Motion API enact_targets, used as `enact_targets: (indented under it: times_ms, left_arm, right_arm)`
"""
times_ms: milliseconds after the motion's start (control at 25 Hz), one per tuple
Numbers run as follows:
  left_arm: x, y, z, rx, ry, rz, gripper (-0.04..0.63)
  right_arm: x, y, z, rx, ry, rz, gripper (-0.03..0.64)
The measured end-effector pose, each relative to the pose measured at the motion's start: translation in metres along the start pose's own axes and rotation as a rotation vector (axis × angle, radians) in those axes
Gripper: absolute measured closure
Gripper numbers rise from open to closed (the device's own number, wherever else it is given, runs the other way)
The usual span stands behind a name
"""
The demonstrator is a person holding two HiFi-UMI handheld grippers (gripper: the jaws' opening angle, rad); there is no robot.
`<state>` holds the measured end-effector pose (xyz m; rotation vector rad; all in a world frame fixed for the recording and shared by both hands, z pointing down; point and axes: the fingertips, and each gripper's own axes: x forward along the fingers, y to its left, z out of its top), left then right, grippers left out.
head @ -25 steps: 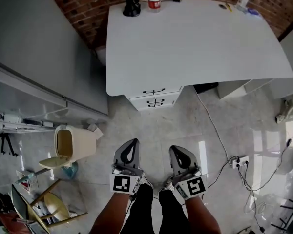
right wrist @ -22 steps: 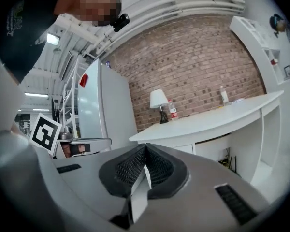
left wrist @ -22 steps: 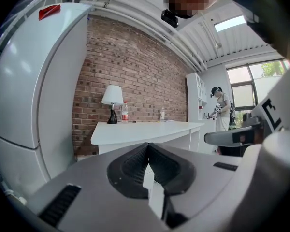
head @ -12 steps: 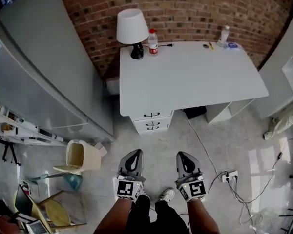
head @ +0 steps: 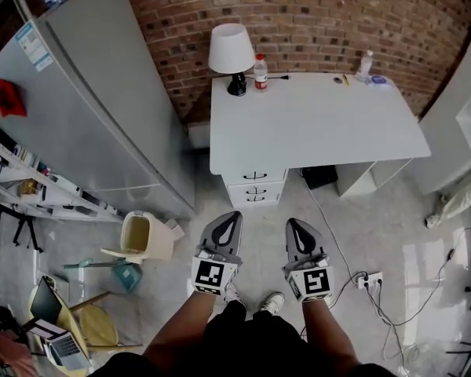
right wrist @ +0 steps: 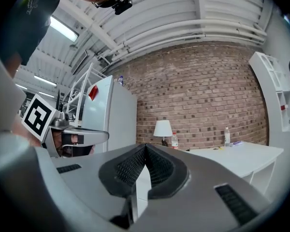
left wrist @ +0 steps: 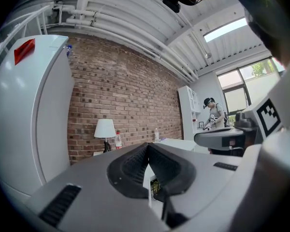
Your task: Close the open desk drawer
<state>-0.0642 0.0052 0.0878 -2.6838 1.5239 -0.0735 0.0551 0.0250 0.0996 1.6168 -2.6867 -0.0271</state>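
You held the left gripper [head: 229, 217] and the right gripper [head: 293, 221] level, each with its jaws pressed together on nothing, well short of the drawers [head: 256, 188] under the near left corner of the tabletop [head: 314, 124]. Their fronts looked about flush, which would suit a drawer pushed home or one barely out, so reading them closely mattered most. Only the head view showed the handles; the gripper views gave the lamp [right wrist: 163, 128] instead.

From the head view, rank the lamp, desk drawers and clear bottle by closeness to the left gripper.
1. desk drawers, just ahead of the left gripper.
2. lamp, at the desk's back left corner.
3. clear bottle, at the desk's back right corner.
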Motion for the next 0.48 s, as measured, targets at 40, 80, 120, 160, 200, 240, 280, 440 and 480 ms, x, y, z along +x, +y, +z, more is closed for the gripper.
enact_targets:
  times_ms: [40, 80, 120, 160, 200, 240, 280, 440, 480]
  left_arm:
    - [0.001, -0.001, 0.004, 0.004, -0.003, -0.004, 0.592]
    - [0.001, -0.002, 0.006, 0.006, -0.007, -0.007, 0.592]
    - [0.002, -0.003, 0.008, 0.008, -0.011, -0.01, 0.592]
    - [0.002, -0.004, 0.01, 0.008, -0.015, -0.014, 0.591]
    - [0.003, -0.005, 0.011, 0.008, -0.018, -0.017, 0.592]
    - [0.004, -0.007, 0.013, 0.007, -0.02, -0.02, 0.592]
    - [0.005, -0.009, 0.014, 0.006, -0.022, -0.023, 0.592]
    - [0.007, -0.014, 0.02, 0.007, -0.024, -0.03, 0.592]
    - [0.007, -0.015, 0.022, 0.007, -0.025, -0.031, 0.592]
  right_arm:
    - [0.001, 0.001, 0.001, 0.003, 0.0, 0.002, 0.591]
    - [0.001, 0.003, 0.003, 0.006, -0.002, 0.005, 0.591]
    - [0.002, 0.004, 0.004, 0.005, -0.006, 0.008, 0.591]
    - [0.003, 0.006, 0.006, 0.003, -0.008, 0.012, 0.591]
    - [0.004, 0.007, 0.008, 0.002, -0.006, 0.016, 0.591]
    - [0.005, 0.007, 0.01, 0.004, 0.002, 0.018, 0.591]
    - [0.005, 0.007, 0.011, 0.007, 0.006, 0.018, 0.591]
    - [0.008, 0.006, 0.017, 0.028, -0.029, 0.019, 0.591]
    - [0.009, 0.006, 0.018, 0.032, -0.034, 0.017, 0.591]
